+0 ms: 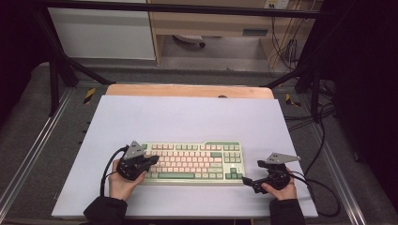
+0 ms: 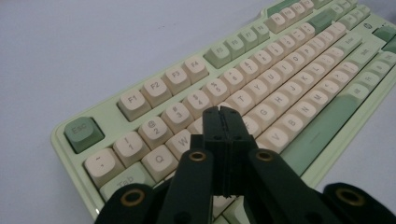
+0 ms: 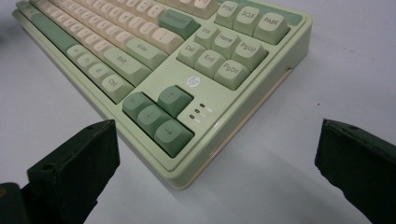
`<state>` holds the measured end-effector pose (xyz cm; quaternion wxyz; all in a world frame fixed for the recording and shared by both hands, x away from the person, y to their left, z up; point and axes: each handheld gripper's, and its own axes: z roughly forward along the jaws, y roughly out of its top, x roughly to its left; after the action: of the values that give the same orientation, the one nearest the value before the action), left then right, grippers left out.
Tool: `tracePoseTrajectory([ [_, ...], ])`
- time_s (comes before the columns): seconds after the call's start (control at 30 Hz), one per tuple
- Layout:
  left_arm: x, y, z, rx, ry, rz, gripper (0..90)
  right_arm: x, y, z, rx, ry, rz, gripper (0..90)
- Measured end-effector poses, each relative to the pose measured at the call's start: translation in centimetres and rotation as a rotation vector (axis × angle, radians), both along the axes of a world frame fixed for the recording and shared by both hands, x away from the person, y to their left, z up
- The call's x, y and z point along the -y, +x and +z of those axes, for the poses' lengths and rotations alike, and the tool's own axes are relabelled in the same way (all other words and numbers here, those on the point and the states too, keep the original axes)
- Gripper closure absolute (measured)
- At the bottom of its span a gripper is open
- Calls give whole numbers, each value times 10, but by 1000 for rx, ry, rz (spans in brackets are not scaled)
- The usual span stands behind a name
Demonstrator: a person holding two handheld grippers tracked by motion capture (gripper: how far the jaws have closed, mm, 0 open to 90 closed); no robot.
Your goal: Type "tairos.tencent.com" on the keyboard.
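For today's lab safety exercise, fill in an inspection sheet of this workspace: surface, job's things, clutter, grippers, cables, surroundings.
Surface: white board on a wooden table.
Job's things: green and cream keyboard, flat on the board.
Clutter: nothing seen.
Grippers: left gripper shut, over the keys at the left end; right gripper open, jaws either side of the near right corner.
Cables: black cables trail from both grippers.
Surroundings: black frame, grey floor.
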<state>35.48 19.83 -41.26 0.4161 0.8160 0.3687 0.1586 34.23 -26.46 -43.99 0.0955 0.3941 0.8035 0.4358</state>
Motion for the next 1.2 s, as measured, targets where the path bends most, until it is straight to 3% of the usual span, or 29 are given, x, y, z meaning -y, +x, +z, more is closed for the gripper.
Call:
tracePoseTrajectory([
  [0.3, -16, -3, -5, -8, 1, 28, 900, -1, 0, -1, -7, -2, 0, 3],
  [0.73, -14, 0, -11, -14, 15, 30, 900, -2, 1, -2, -13, -7, 2, 3],
  [0.77, -12, 2, -19, -32, 39, 41, 900, -2, 1, -2, -13, -7, 2, 3],
  [1.2, -14, 0, -17, -27, 27, 40, 900, -1, 0, 1, -6, -2, -1, 3],
])
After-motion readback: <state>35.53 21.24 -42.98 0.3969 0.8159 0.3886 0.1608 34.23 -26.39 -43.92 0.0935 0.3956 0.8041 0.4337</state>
